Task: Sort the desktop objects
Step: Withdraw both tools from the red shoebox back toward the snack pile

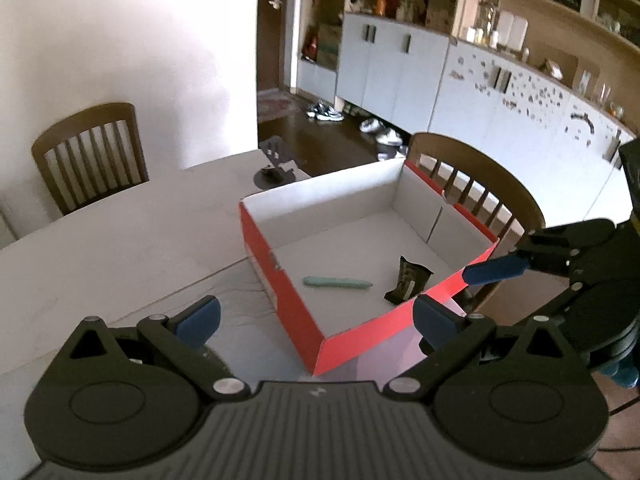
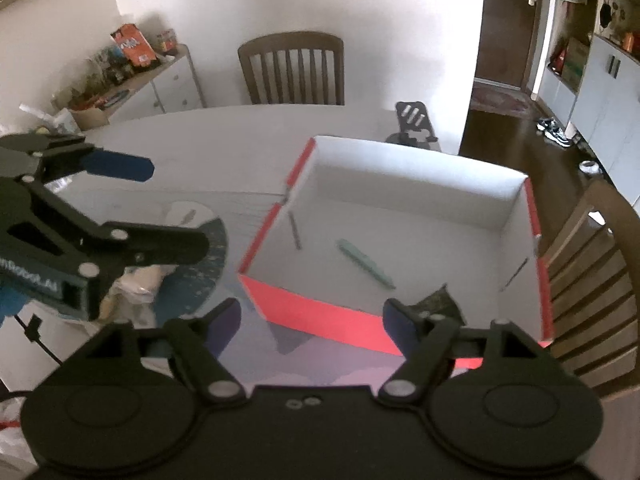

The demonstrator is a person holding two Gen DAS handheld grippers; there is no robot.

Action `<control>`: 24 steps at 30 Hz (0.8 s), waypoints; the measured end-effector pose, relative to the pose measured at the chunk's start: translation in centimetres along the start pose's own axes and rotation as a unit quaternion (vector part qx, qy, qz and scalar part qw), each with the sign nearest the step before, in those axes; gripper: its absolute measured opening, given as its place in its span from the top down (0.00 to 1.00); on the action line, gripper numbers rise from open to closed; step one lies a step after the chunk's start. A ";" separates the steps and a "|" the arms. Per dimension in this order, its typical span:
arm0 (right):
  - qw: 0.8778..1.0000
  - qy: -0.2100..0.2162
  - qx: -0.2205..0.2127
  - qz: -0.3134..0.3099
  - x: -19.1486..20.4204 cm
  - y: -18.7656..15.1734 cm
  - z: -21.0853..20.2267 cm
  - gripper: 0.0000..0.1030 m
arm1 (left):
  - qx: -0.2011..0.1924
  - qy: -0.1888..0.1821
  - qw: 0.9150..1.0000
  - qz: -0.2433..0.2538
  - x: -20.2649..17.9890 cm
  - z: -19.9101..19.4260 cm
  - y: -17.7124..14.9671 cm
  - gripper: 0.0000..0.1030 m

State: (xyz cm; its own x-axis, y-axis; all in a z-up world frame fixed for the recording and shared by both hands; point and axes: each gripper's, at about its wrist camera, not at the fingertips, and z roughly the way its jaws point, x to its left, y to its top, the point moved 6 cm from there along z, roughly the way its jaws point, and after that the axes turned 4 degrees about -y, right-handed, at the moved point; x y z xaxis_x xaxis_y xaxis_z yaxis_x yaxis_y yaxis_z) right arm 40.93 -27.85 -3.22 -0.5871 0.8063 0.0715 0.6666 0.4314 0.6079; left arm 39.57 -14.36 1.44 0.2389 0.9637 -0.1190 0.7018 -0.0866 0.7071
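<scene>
A red box with a white inside (image 1: 298, 322) (image 2: 316, 318) stands open on the white table. In it lie a pale green pen (image 1: 337, 282) (image 2: 366, 263) and a small dark packet (image 1: 409, 280) (image 2: 438, 300). My left gripper (image 1: 316, 318) is open and empty, above the table at the box's near corner. My right gripper (image 2: 314, 320) is open and empty, just in front of the box's near wall. In the left wrist view the right gripper (image 1: 460, 292) shows at the box's right corner. In the right wrist view the left gripper (image 2: 160, 204) shows left of the box.
A blue round mat (image 2: 200, 264) with a pale crumpled thing (image 2: 140, 284) lies left of the box. A dark phone stand (image 1: 276, 164) (image 2: 414, 124) is at the table's far edge. Wooden chairs (image 1: 90, 152) (image 2: 294, 68) (image 1: 476, 184) surround the table.
</scene>
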 end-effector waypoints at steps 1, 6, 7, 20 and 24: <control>1.000 -0.001 -0.002 0.000 0.4 -0.1 -0.1 0.23 | -0.005 0.001 1.000 -0.004 0.2 -0.6 -0.4 0.00; 1.000 -0.009 -0.017 -0.010 3.1 -0.8 -0.6 0.23 | -0.030 0.013 0.999 -0.006 1.4 -3.5 -2.4 0.00; 1.000 -0.010 -0.019 -0.013 3.7 -0.9 -0.7 0.23 | -0.035 0.016 0.999 -0.005 1.6 -4.1 -2.7 0.00; 0.999 -0.003 -0.032 -0.041 10.6 -1.3 -0.4 0.23 | -0.084 0.047 0.995 -0.026 5.7 -11.3 -7.3 0.00; 0.998 0.001 -0.034 -0.048 12.5 -1.4 0.0 0.24 | -0.100 0.067 0.992 -0.042 7.7 -13.1 -8.9 0.00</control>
State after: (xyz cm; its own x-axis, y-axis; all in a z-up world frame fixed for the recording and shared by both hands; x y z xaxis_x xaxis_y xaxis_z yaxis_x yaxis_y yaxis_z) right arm 32.65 -18.33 -3.21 -0.6482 0.7614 0.0116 0.5742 0.4787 0.6641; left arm 26.39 -2.89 3.38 0.0846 0.9914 -0.1001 0.5651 0.0350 0.8243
